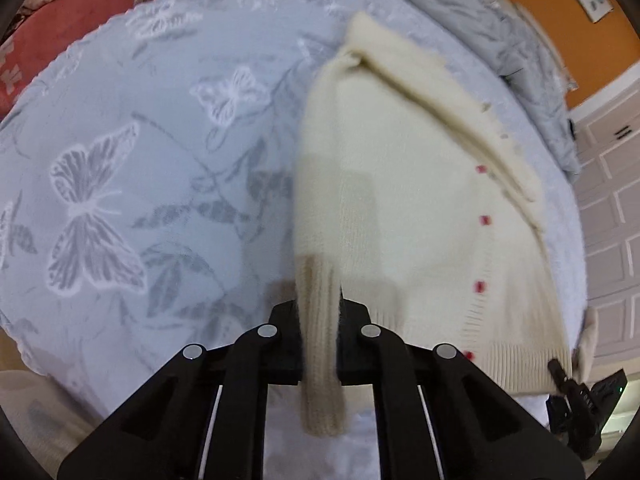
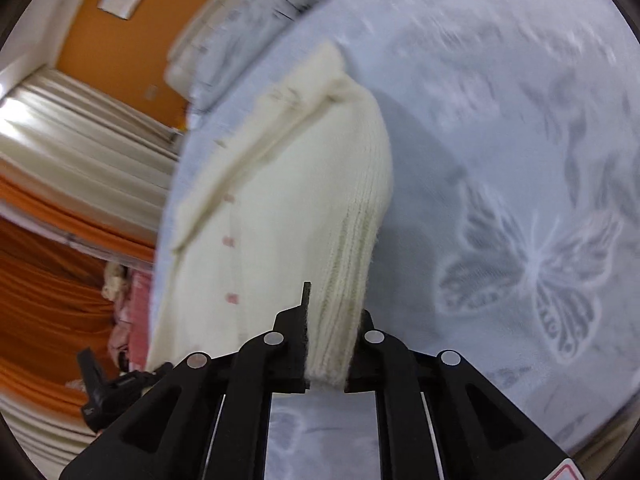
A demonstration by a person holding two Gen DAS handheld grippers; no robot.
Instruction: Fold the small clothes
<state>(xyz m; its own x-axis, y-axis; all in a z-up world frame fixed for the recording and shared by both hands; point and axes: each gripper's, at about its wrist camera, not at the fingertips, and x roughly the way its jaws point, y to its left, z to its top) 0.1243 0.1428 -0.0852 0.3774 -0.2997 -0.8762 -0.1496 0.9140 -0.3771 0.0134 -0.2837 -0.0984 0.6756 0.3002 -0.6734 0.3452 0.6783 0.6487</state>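
Note:
A small cream knitted cardigan (image 1: 420, 208) with red buttons lies on a pale blue bedspread (image 1: 140, 140) with butterfly patterns. My left gripper (image 1: 320, 316) is shut on the ribbed cuff of one sleeve (image 1: 320, 360), which hangs down between its fingers. My right gripper (image 2: 330, 320) is shut on the ribbed cuff of the other sleeve (image 2: 344, 280), lifted above the bed. The cardigan (image 2: 280, 184) stretches away from both grippers. The right gripper (image 1: 576, 400) shows at the lower right of the left wrist view; the left gripper (image 2: 104, 388) shows at the lower left of the right wrist view.
A grey folded blanket (image 1: 500, 40) lies at the far edge of the bed. An orange wall (image 1: 580, 40), white cabinet doors (image 1: 616, 208) and cream and orange curtains (image 2: 60, 200) surround the bed. A red patterned cloth (image 1: 52, 28) is at the far left.

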